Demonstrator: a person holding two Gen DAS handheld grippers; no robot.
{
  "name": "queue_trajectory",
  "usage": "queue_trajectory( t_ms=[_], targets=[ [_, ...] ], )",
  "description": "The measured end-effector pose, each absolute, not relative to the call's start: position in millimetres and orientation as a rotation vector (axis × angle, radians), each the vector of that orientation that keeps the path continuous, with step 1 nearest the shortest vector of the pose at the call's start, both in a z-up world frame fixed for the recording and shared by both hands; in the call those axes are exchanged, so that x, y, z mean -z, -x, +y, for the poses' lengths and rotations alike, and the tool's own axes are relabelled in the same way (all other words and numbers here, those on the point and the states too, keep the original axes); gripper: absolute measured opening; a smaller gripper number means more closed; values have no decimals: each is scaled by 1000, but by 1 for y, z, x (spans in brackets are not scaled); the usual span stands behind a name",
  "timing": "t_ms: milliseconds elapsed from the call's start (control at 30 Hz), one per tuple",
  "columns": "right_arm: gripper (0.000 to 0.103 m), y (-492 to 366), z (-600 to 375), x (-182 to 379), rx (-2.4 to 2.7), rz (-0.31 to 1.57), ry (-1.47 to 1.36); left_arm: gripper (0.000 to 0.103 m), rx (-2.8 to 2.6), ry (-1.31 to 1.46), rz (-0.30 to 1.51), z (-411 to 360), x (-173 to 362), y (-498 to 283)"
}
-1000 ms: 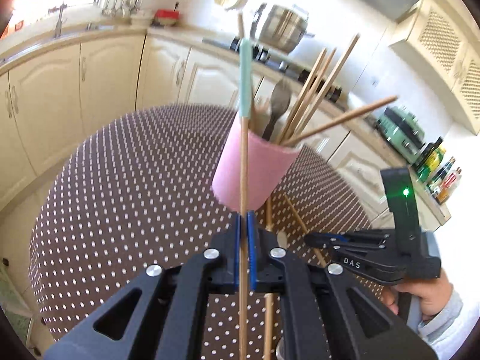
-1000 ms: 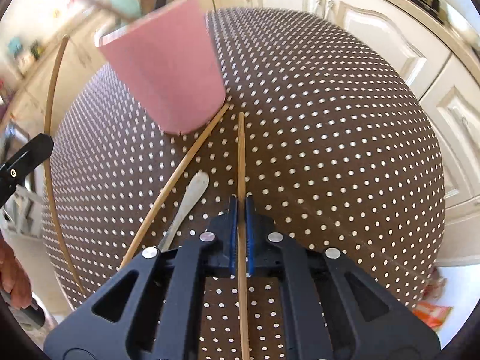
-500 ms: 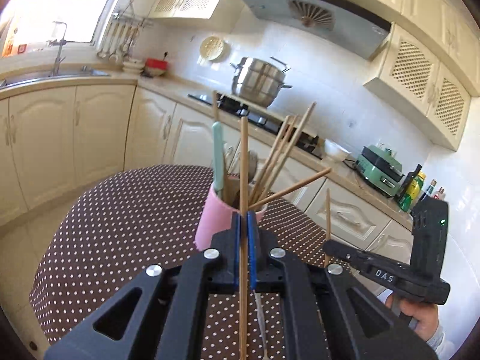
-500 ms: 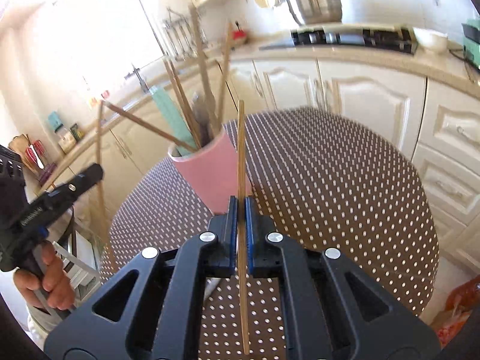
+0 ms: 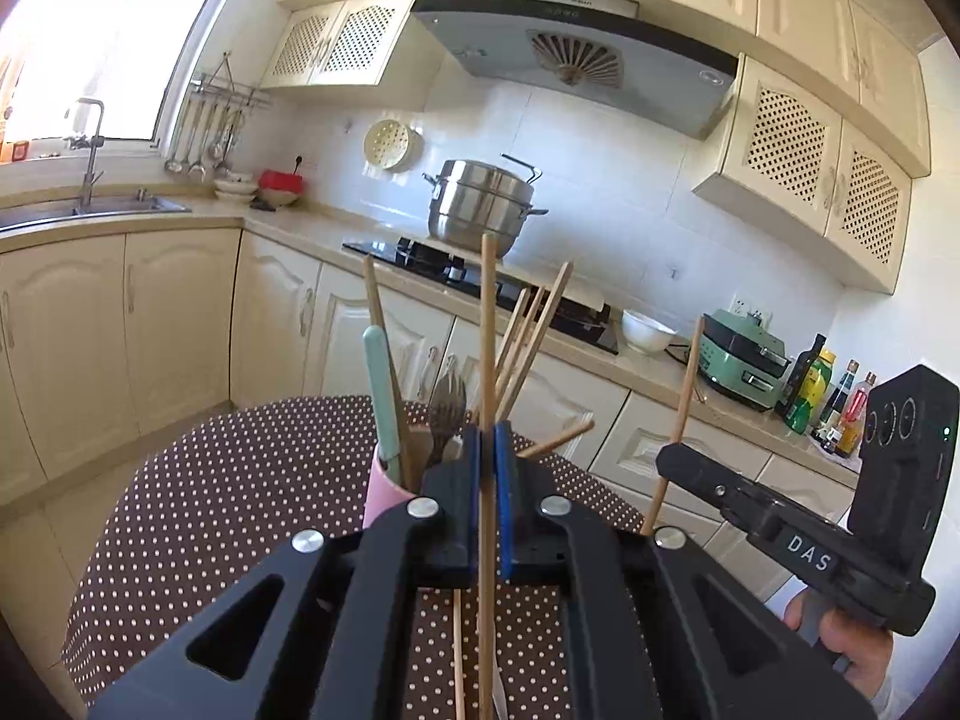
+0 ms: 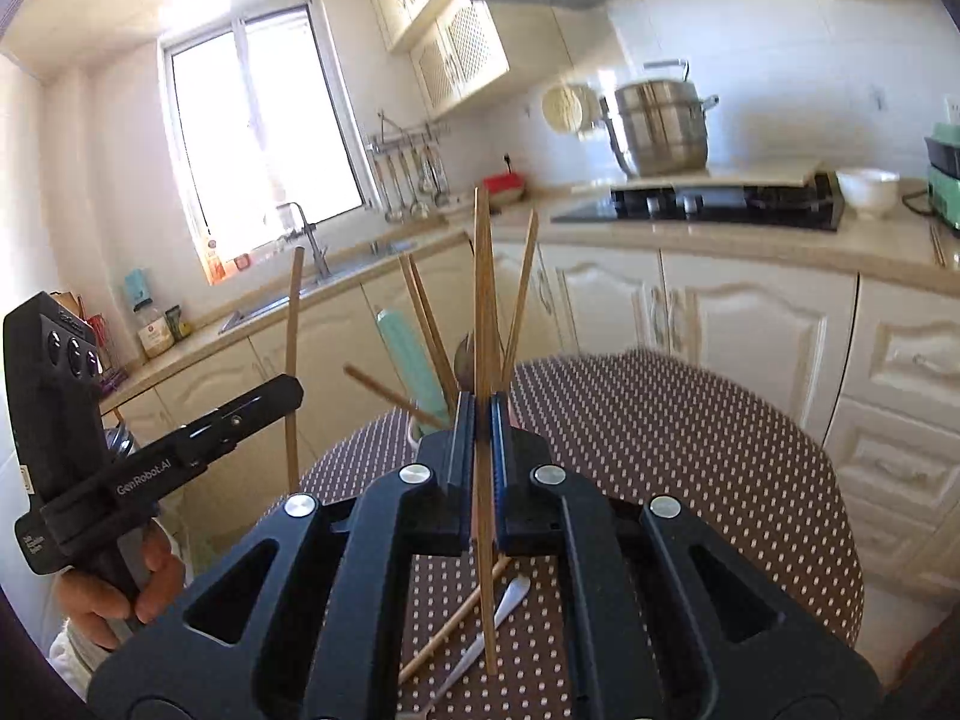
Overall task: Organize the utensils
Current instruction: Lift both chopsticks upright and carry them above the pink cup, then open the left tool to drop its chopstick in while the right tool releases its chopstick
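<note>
Jaws on both grippers are clamped, left gripper (image 5: 487,468) and right gripper (image 6: 482,438) each pinching one upright chopstick (image 5: 488,330) just in front of the pink cup (image 5: 384,489); a loose chopstick (image 6: 450,624) and spoon (image 6: 486,630) lie on the desk (image 6: 690,450) nearer than it.

Tabletop (image 5: 228,516): dark brown cloth, white polka dots. Cup (image 5: 384,489): pink. In it: a mint-green handle (image 5: 381,384), a dark grey-brown spoon (image 5: 447,405), tan wooden chopsticks (image 5: 528,336). Left claw (image 5: 487,468): black body, blue pad edges, silver screws, clamped on a tan stick (image 5: 488,324). Right claw (image 6: 483,426): same black/blue, tan stick (image 6: 482,276). Lying on the dotted cloth: a tan chopstick (image 6: 450,624) and a white spoon (image 6: 498,615). Cabinets (image 5: 174,324): cream. Pot (image 5: 480,204): polished steel. Hob (image 6: 696,204): black. Bowl (image 5: 645,330): white. Appliance (image 5: 744,360): pale green. Container (image 5: 281,181) by the sink: red.
</note>
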State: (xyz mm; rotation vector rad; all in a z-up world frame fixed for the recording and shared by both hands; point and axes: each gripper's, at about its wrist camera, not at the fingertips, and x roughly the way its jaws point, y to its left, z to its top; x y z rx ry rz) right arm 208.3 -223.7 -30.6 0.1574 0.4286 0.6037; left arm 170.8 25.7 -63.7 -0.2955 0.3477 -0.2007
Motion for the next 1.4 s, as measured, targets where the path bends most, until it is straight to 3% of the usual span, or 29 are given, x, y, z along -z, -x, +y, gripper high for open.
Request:
queue_trajectory(
  t_ms=[567, 1400],
  targets=[
    [6, -238, -228, 19, -596, 237, -228, 5, 229, 314, 134, 36, 39, -204],
    [6, -261, -202, -2, -645, 95, -309, 5, 154, 314, 1, 47, 40, -250]
  ],
)
